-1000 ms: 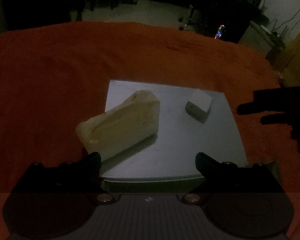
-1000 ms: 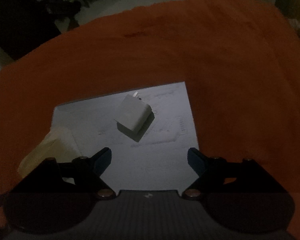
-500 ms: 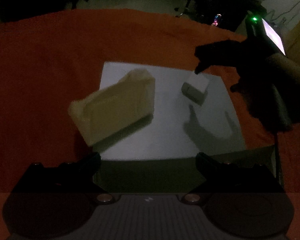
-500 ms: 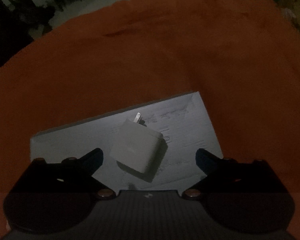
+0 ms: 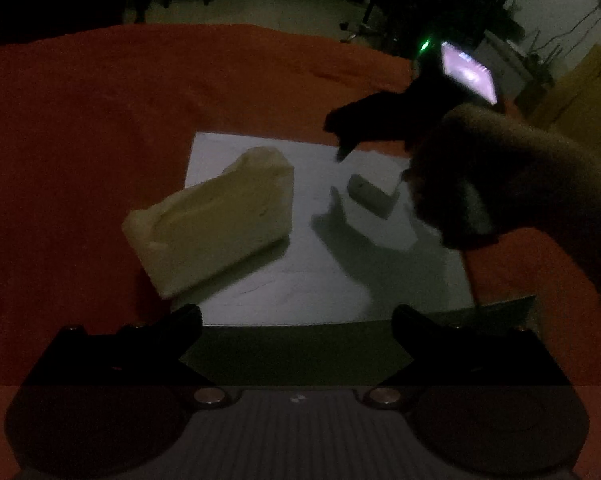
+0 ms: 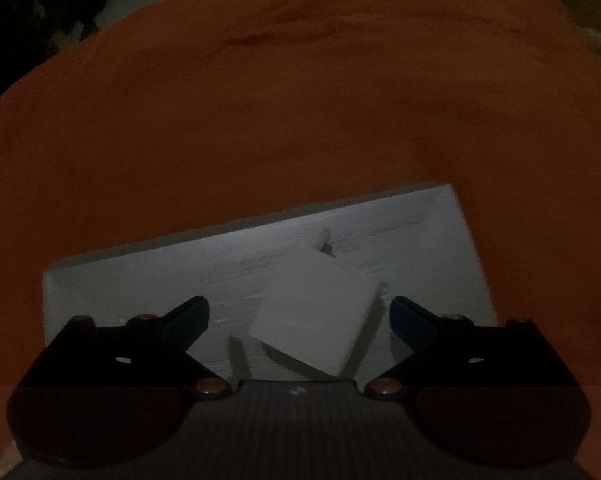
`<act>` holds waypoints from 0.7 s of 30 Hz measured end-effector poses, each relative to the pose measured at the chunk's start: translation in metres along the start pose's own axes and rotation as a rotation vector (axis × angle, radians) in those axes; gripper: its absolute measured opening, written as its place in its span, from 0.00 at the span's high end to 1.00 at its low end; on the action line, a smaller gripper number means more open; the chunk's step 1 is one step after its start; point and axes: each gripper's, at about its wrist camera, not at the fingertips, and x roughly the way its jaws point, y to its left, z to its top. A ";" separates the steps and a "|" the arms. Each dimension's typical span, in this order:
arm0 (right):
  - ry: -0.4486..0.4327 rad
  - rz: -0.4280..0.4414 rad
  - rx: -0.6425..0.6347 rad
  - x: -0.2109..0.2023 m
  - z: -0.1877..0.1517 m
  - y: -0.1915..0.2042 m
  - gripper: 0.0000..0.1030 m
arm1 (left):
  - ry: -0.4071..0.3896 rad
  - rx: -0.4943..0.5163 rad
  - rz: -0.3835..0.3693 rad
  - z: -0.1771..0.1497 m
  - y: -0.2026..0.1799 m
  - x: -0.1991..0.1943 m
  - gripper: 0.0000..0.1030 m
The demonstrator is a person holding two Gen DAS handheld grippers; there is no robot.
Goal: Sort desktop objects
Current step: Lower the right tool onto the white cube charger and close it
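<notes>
Here we are working over a table draped in an orange-red cloth (image 6: 300, 100), and on it lies a pale flat board (image 5: 260, 296) that carries the things to be sorted. Largest of these is the yellowish tissue pack (image 5: 212, 224), lying at the board's left side with one end hanging past the edge onto the cloth. Smaller is the white charger plug (image 6: 312, 312), resting on the board towards its right, prongs pointing away from us in the right wrist view.

We judge the step in hand to be the pickup of the charger plug. Our right hand-held gripper (image 6: 299, 316) is spread wide and sits low over the board with the plug between its two fingers; its right corner lies near the right fingertip, though we cannot tell whether anything touches yet. Our left hand-held gripper (image 5: 296, 322) is likewise spread, holds nothing, and hangs at the near edge of the board, well short of the tissue pack.

Next, we think, the right fingers need to press together squarely on the plug's flat sides. The body lies skewed to the jaws, so a slight turn of the wrist would help, lest it twist out as we close.
</notes>
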 end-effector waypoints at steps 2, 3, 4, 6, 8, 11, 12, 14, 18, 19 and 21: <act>0.029 0.000 0.028 0.007 -0.002 -0.007 0.25 | 0.003 0.002 -0.009 -0.002 0.001 -0.001 0.00; 0.042 -0.008 0.054 0.011 -0.003 -0.013 0.33 | 0.006 0.004 -0.013 -0.003 0.001 -0.001 0.00; 0.035 0.000 0.070 0.010 -0.004 -0.018 0.34 | 0.009 0.005 -0.017 -0.004 0.002 -0.001 0.00; 0.024 0.013 0.086 0.007 -0.004 -0.027 0.35 | 0.019 0.000 -0.021 -0.006 0.006 0.000 0.00; 0.031 0.014 0.057 0.004 -0.004 -0.032 0.36 | 0.022 -0.006 -0.020 -0.008 0.011 0.000 0.00; 0.039 -0.006 -0.047 -0.002 -0.008 -0.038 0.41 | 0.029 -0.018 -0.018 -0.009 0.019 0.000 0.00; 0.035 -0.008 -0.075 -0.006 -0.007 -0.041 0.41 | 0.030 -0.020 -0.016 -0.009 0.020 0.000 0.00; 0.035 0.002 -0.121 -0.013 -0.010 -0.049 0.42 | 0.032 -0.020 -0.010 -0.010 0.021 0.001 0.00; 0.029 0.019 -0.178 -0.026 -0.016 -0.064 0.42 | 0.032 -0.015 0.006 -0.010 0.019 0.002 0.00; 0.031 0.018 -0.193 -0.024 -0.018 -0.069 0.42 | 0.032 -0.013 0.011 -0.010 0.018 0.003 0.00; 0.035 0.023 -0.216 -0.023 -0.019 -0.072 0.42 | 0.031 -0.012 0.012 -0.009 0.016 0.003 0.00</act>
